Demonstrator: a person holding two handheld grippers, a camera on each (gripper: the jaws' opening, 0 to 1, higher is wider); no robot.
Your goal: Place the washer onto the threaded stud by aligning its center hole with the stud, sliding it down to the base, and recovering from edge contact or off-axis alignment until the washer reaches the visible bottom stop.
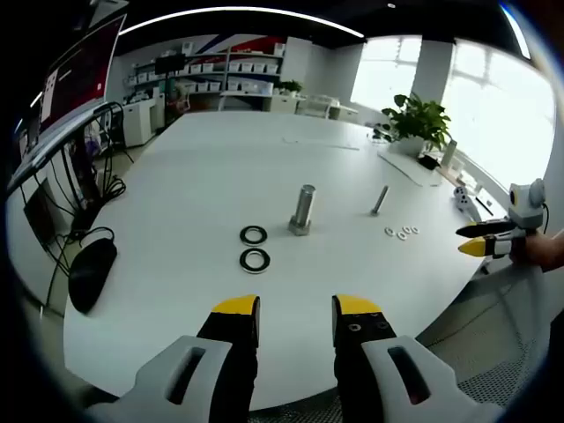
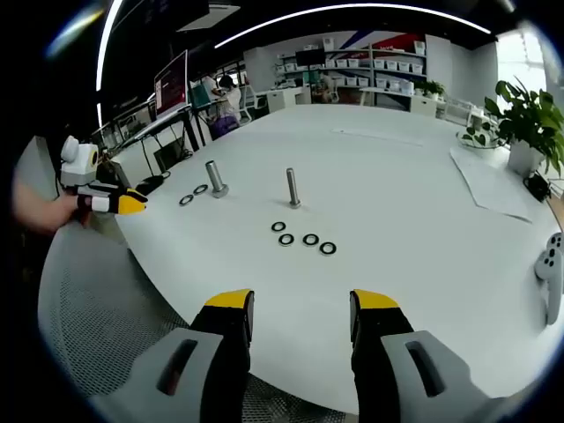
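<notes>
Two large dark washers (image 1: 254,248) lie on the white table (image 1: 220,176), just left of a thick threaded stud (image 1: 302,211) that stands upright. A thinner stud (image 1: 380,200) stands further right, with several small washers (image 1: 402,233) near it. My left gripper (image 1: 295,308) is open, short of the table edge, with nothing between its jaws. In the right gripper view, the thin stud (image 2: 292,188) rises mid-table with several small washers (image 2: 302,238) in front of it, and the thick stud (image 2: 214,179) with its large washers (image 2: 193,195) stands further left. My right gripper (image 2: 301,304) is open and empty, back from the table edge.
A potted plant (image 1: 419,119) and papers (image 1: 410,167) sit at the table's far right. A black chair (image 1: 88,273) and cables stand left of the table. A white controller (image 2: 551,264) lies near the right edge. Shelves line the back wall.
</notes>
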